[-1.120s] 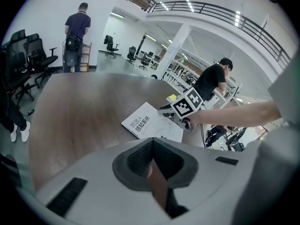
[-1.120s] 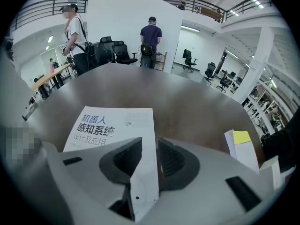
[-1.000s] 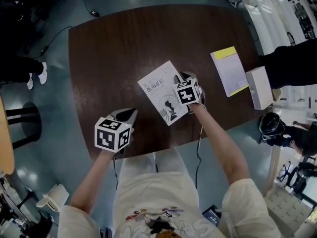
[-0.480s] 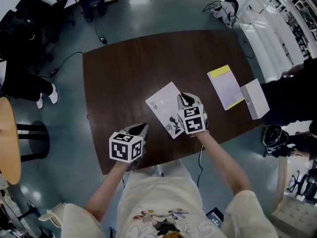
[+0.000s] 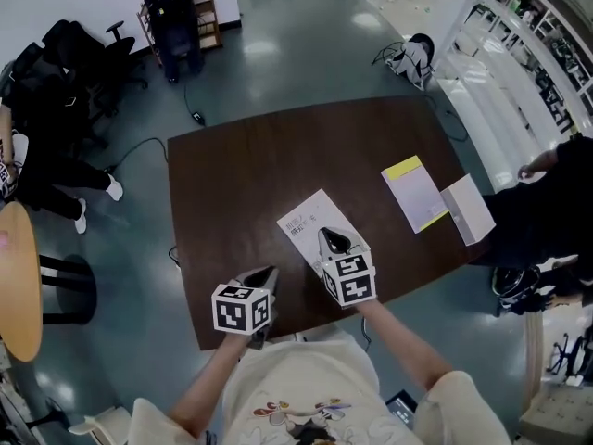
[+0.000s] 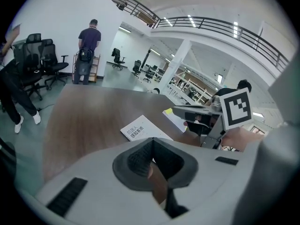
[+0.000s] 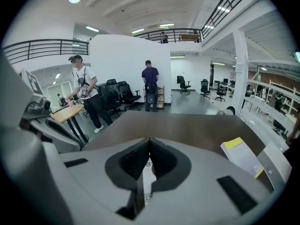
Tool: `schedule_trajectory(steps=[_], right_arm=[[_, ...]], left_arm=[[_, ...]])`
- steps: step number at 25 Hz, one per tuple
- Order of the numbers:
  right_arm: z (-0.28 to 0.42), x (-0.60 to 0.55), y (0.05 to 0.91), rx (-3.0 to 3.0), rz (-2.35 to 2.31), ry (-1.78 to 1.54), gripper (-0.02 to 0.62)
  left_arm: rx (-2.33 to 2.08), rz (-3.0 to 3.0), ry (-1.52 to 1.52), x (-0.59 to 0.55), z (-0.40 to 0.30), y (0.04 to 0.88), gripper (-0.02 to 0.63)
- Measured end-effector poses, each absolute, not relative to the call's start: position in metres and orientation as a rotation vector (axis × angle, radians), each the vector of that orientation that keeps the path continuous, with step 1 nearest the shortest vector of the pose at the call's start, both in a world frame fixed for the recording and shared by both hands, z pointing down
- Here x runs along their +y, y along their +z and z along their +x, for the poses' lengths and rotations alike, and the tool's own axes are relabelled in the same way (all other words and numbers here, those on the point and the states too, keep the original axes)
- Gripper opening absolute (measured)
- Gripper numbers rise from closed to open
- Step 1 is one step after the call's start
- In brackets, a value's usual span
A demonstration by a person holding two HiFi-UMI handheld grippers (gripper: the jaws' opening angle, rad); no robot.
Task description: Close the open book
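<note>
The white book (image 5: 309, 223) lies closed and flat on the dark brown table (image 5: 241, 174), cover up. The left gripper view shows the book (image 6: 139, 131) ahead of the jaws. My right gripper (image 5: 332, 240) hangs above the book's near end; its jaws have just been closing, meet with nothing between them, and stand shut (image 7: 149, 143). Through its gap a strip of the book (image 7: 148, 172) shows below. My left gripper (image 5: 269, 273) is shut and empty above the table's near edge, left of the book, and it too appears pressed together (image 6: 151, 142).
A yellow-edged notebook (image 5: 413, 193) and a white box (image 5: 468, 209) lie at the table's right side. A person in black (image 5: 547, 202) stands by that edge. Office chairs (image 5: 74, 54), another person (image 5: 46, 170) and a round wooden table (image 5: 17, 286) are at the left.
Both grippers have risen and drawn back toward the near edge. The right gripper has come off the book's right side. The book has stayed in place.
</note>
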State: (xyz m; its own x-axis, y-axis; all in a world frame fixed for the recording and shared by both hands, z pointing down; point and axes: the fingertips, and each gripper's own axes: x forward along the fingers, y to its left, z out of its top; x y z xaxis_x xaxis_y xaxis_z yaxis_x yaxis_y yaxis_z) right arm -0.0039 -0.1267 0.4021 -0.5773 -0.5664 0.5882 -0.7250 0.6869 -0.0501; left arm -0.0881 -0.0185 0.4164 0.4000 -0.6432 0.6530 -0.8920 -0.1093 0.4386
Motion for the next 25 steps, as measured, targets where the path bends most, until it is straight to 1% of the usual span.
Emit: schedule_trajectory(steps=[7, 25], right_arm=[[-0.021, -0.094, 0.394, -2.374, 0.95, 0.377, 0.006], [-0.007, -0.048, 0.413, -2.368, 0.89, 0.433, 0.006]], left_arm=[[-1.371, 1.82, 0.354, -0.008, -0.097, 0.411, 0.006], [-1.373, 1.823, 0.352, -0.003, -0.065, 0.414, 0.006]])
